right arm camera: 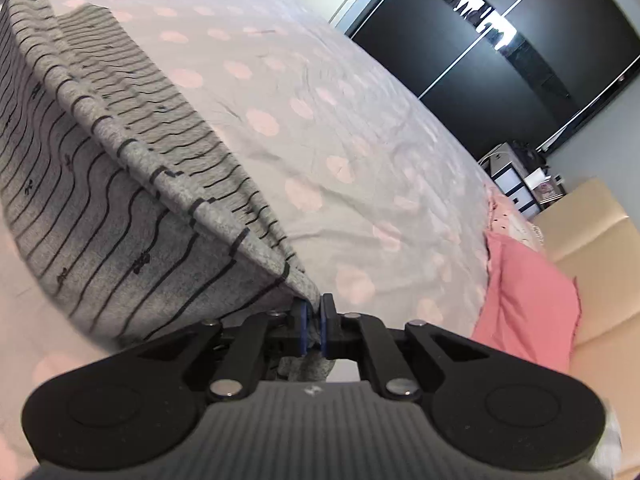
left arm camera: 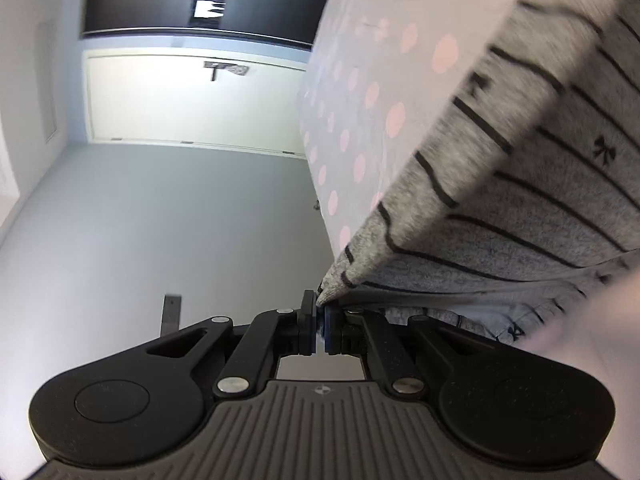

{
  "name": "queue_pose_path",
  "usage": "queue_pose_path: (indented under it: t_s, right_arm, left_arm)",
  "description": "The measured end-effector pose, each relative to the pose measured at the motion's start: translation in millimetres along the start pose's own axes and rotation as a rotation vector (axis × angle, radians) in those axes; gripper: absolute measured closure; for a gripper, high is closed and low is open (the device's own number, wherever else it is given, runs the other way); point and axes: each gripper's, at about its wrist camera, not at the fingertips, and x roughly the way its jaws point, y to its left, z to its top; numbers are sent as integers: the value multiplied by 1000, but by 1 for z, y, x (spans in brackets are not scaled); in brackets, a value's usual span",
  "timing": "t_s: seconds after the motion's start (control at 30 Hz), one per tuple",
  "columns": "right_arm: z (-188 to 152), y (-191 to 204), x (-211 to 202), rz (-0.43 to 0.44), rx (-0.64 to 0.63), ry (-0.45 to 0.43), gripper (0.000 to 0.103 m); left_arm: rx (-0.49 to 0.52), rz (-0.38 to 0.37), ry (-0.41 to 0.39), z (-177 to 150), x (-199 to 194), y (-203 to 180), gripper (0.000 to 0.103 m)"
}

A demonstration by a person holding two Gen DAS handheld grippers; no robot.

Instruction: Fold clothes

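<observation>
Pinching opposite corners, your left gripper [left arm camera: 319,322] and right gripper [right arm camera: 315,322] each clamp the grey garment [right arm camera: 120,216], thin black stripes and tiny bows, lifted taut across the left of the frame above the pink-dotted bedsheet [right arm camera: 320,132]. No writing is readable.

The garment [right arm camera: 120,208] lies on the bed [right arm camera: 320,140], its near edge raised off the cover between the two grippers. The right gripper [right arm camera: 314,330] holds one corner, with the bed stretching ahead and to its right. A pillow [right arm camera: 528,300] sits at the bed's right edge, a wardrobe [right arm camera: 500,40] behind. The left gripper [left arm camera: 319,322] holds another corner, the garment rising to its right
</observation>
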Motion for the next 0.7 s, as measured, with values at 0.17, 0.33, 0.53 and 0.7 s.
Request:
queue_pose_path:
  t_s: [0.17,0.33,0.53,0.7]
  right_arm:
    - [23,-16,83,4,8,79,96]
    - [28,-11,161,10,25,153,96]
    - [12,2,206,26,54,195,94]
    - [1,4,205,6,133,181,73]
  left_arm:
    - [125,-21,24,64,71,-30,101]
    - [202,-42,43,104,127,-73,101]
    - [201,-73,73,124,167,-112,98]
    - [-28,-177,95,127,172,-96,70]
